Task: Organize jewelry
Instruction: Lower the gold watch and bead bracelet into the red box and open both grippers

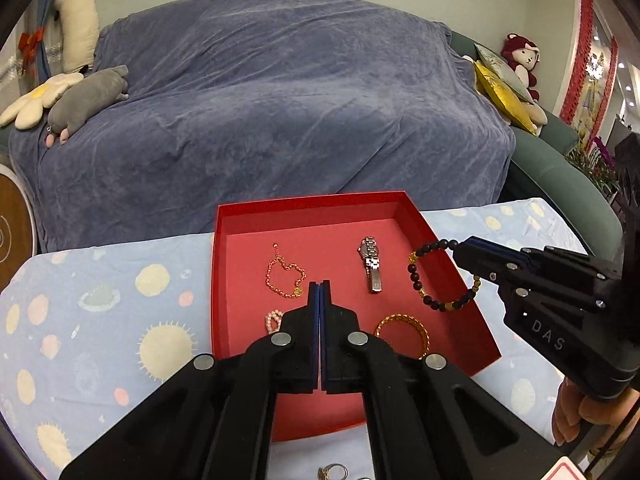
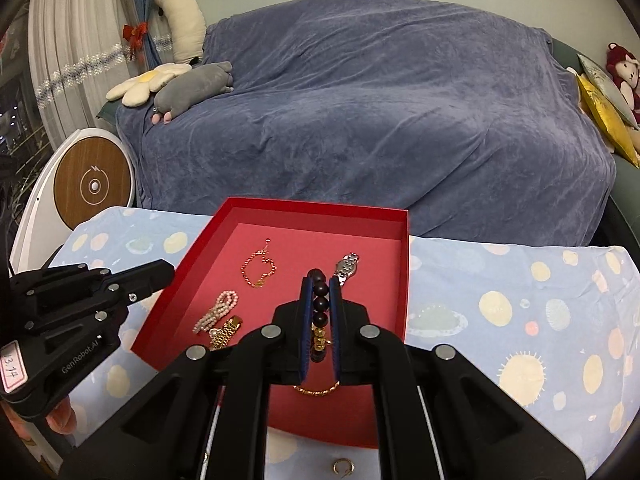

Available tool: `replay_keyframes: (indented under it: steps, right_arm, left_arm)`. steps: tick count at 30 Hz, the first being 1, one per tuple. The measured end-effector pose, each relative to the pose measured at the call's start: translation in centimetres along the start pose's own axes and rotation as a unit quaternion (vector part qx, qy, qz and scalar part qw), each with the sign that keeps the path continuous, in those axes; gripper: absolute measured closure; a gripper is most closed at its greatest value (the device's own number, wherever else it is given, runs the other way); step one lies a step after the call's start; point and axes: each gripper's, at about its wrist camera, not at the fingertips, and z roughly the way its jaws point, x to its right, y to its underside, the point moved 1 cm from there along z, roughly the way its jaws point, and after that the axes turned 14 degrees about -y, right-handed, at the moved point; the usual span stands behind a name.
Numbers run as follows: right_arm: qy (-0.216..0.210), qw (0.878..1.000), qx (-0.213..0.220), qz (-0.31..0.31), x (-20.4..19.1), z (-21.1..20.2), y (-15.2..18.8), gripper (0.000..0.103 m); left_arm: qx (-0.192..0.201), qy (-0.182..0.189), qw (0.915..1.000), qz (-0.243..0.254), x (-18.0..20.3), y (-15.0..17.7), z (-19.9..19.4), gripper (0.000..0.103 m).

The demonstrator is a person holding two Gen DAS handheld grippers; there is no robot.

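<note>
A red tray (image 1: 308, 206) (image 2: 316, 206) sits on the patterned tablecloth. In it lie a thin gold chain (image 1: 285, 274) (image 2: 259, 266), a silver watch (image 1: 371, 262) (image 2: 347, 265), a pearl bracelet (image 1: 273, 320) (image 2: 218, 310), a gold bangle (image 1: 404, 328) (image 2: 316, 391) and a gold watch band (image 2: 226, 334). My right gripper (image 2: 320, 280) (image 1: 458, 246) is shut on a dark bead bracelet (image 1: 436, 280) (image 2: 320, 312), which hangs over the tray's right side. My left gripper (image 1: 319, 283) (image 2: 170, 270) is shut and empty, over the tray's near middle.
A ring (image 1: 332, 472) (image 2: 343, 468) lies on the cloth in front of the tray. A sofa under a blue-grey throw (image 1: 272, 100) stands behind the table, with plush toys and cushions. A round white and wood device (image 2: 92, 186) stands at the left.
</note>
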Motion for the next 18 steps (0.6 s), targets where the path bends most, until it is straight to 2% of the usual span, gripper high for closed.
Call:
replay_keyframes:
  steps: [12,14,15,16,18]
  right_arm:
    - [-0.002,0.999,-0.033,0.017,2.0,3.5,1.3,0.094]
    - [0.0,0.999,-0.031,0.023,2.2,3.6,1.3,0.09]
    - [0.003,0.999,-0.026,0.026,2.3,3.5,1.4,0.081]
    - [0.005,0.999,-0.022,0.027,2.3,3.2,1.4,0.073]
    - [0.008,1.0,-0.015,0.027,2.2,2.5,1.6,0.069]
  left_arm:
    - [-0.013,-0.021,0.9995,-0.017,-1.9,1.7,0.3,0.101]
    - [-0.015,-0.023,0.9994,-0.021,-2.2,1.9,0.3,0.098]
    - [-0.016,-0.024,0.9993,-0.023,-2.3,2.0,0.3,0.096]
    - [-0.017,-0.028,0.9991,-0.026,-2.5,2.1,0.3,0.091]
    - [-0.015,-0.037,0.9987,-0.031,-2.8,2.4,0.2,0.077]
